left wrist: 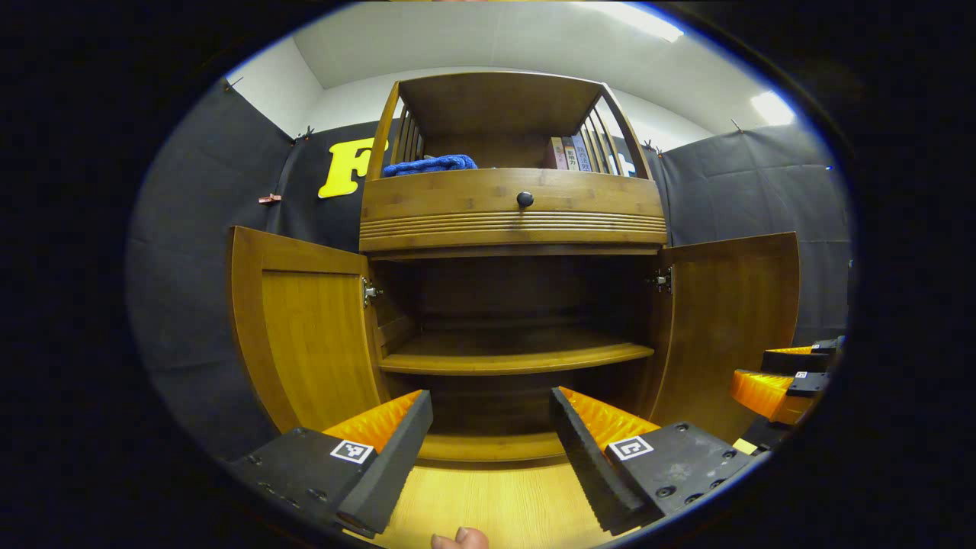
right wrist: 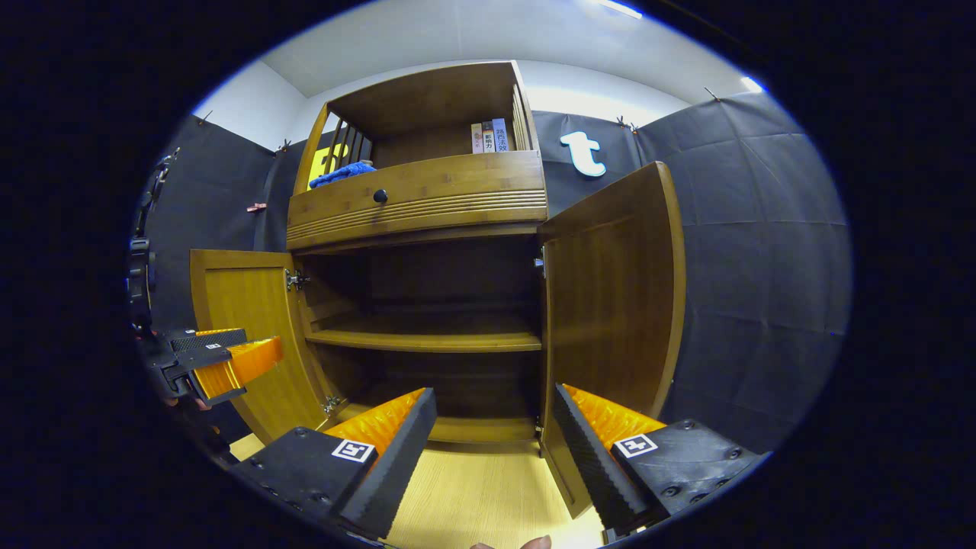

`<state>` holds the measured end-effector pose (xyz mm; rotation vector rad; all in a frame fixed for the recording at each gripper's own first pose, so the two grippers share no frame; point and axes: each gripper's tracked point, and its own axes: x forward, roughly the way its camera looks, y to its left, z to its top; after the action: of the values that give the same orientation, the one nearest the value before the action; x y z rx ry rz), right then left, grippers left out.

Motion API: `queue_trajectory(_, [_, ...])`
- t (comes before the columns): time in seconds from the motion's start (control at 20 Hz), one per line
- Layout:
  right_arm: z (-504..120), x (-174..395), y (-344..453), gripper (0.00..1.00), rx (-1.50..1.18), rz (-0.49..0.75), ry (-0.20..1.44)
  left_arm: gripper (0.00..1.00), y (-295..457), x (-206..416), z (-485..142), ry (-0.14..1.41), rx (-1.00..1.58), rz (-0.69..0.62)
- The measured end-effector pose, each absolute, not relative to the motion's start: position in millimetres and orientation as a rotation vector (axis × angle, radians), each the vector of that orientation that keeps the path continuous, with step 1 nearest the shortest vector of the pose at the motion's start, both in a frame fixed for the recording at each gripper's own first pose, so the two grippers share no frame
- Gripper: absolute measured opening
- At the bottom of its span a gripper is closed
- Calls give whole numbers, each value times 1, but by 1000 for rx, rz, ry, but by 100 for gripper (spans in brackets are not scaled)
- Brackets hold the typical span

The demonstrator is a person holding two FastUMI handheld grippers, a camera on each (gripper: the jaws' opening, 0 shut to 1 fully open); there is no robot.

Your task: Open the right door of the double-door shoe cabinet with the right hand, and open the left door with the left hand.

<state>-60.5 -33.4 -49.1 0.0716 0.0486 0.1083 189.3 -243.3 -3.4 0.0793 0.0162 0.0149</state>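
1. Left gripper view: both doors of the shoe cabinet [left wrist: 511,229] stand swung out — the left door [left wrist: 305,335] far over to one side, the right door [left wrist: 732,328] to the other, so the task looks done or nearly so.
2. Risk, as I judge it: a careless pull-back could clip a door edge and knock it partway shut.
3. The left gripper [left wrist: 488,450] has its fingers spread wide with nothing between them, facing the dark interior, apart from either door.
4. Right gripper view: the right gripper [right wrist: 492,450] is likewise wide and empty — the right door's lower edge sits just beside its right-hand finger [right wrist: 602,450].
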Motion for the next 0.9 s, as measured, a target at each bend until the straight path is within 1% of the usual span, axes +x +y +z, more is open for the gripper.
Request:
queue_trajectory(0.15, [-49,-60,-33,98,76,108,50,99,-244,190,-4,20,82,8])
queue_trajectory(0.2, [-49,-60,-33,98,74,105,48,96,-245,190,-4,18,82,8])
queue_trajectory(0.3, [-48,-59,-35,98,74,104,45,96,-245,191,-2,12,85,9])
queue_trajectory(0.35, [-48,-59,-35,98,76,103,45,94,-245,191,-1,10,85,8])
queue_trajectory(0.45, [-47,-57,-35,98,75,101,43,99,-244,193,-2,12,83,9])
queue_trajectory(0.6, [-48,-57,-36,98,73,103,45,96,-244,193,-2,10,87,10])
queue_trajectory(0.65, [-49,-57,-35,98,72,103,47,99,-244,193,-2,10,88,11])
queue_trajectory(0.7, [-49,-57,-35,100,73,103,48,96,-244,193,-2,10,87,11])
queue_trajectory(0.75, [-49,-57,-34,98,74,103,47,96,-244,193,-2,11,86,10])
queue_trajectory(0.8, [-48,-57,-34,100,73,102,45,96,-244,193,-2,10,86,8])
queue_trajectory(0.85, [-48,-57,-35,100,72,100,43,96,-244,193,-1,10,88,7])
queue_trajectory(0.9, [-47,-57,-35,100,73,100,41,94,-244,193,-2,10,89,7])
